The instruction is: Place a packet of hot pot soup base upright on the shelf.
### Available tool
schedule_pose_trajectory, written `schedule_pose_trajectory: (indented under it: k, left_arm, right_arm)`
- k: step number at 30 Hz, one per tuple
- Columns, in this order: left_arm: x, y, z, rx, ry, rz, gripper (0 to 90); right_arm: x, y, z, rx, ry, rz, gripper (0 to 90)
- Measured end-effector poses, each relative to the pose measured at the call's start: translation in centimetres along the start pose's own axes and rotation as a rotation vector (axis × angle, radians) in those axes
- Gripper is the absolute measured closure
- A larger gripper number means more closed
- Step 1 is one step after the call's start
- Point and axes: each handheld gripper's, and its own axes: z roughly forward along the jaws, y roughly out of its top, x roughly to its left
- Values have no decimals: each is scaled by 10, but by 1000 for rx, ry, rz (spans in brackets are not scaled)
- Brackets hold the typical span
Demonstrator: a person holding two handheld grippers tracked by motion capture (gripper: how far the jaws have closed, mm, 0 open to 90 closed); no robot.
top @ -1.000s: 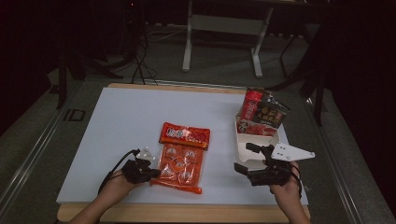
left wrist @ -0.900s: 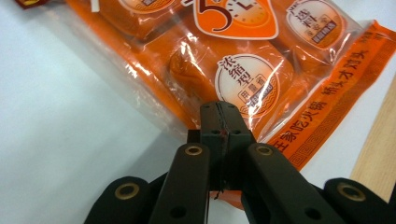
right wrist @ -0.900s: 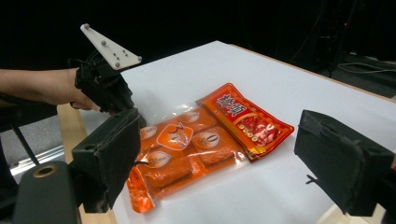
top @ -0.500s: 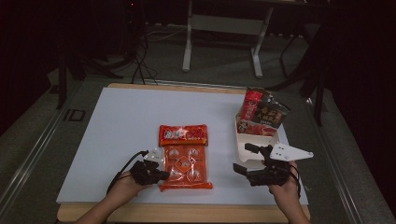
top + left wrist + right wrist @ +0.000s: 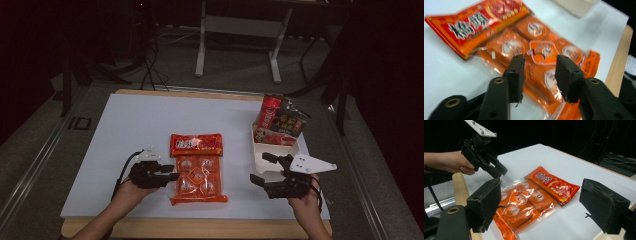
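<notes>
An orange-red packet (image 5: pixel 198 167) of several wrapped blocks lies flat on the white table (image 5: pixel 120 125), near the front middle. My left gripper (image 5: pixel 172 176) sits at the packet's left edge. In the left gripper view the packet (image 5: pixel 536 30) lies under the gripper (image 5: pixel 539 66), whose jaws are open and apart from the film. My right gripper (image 5: pixel 260 168) stands open, right of the packet and in front of a white tray. From the right gripper view, wide open jaws frame the packet (image 5: pixel 554 183), and the left gripper (image 5: pixel 497 170) hovers over its far edge.
A white tray (image 5: pixel 260 145) at the right holds upright red and dark snack packets (image 5: pixel 280 122). The table's wooden front edge (image 5: pixel 200 227) runs just below both hands. Dark floor, cables and a stand's legs (image 5: pixel 202 45) lie beyond the table.
The packet turned from tilted to straight a second ago and has stayed put since. My left gripper moved right to the packet's edge. The right gripper held still.
</notes>
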Motion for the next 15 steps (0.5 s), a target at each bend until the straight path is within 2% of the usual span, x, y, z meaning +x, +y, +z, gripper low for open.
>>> schedule_pose_trajectory:
  k: [2, 6, 8, 9, 11, 13, 15]
  left_arm:
    - [4, 3, -1, -10, -2, -5, 465]
    - [15, 9, 0, -25, 23, -15, 377]
    - [23, 11, 3, -23, 10, -26, 366]
    - [26, 12, 5, -22, 29, -29, 347]
    - [33, 14, 10, -19, 30, -36, 332]
    - [40, 15, 15, -12, 47, -46, 322]
    - [46, 15, 20, -4, 70, -46, 322]
  right_arm:
    - [1, 0, 0, 3, -5, 0, 169]
    - [1, 0, -1, -4, -2, 13, 158]
    - [1, 1, -2, -1, 4, 24, 155]
    - [1, 1, -3, 11, 5, 30, 154]
    - [3, 2, -4, 18, 23, 40, 147]
    - [5, 3, -4, 21, 14, 22, 138]
    - [6, 2, -3, 14, 26, 17, 125]
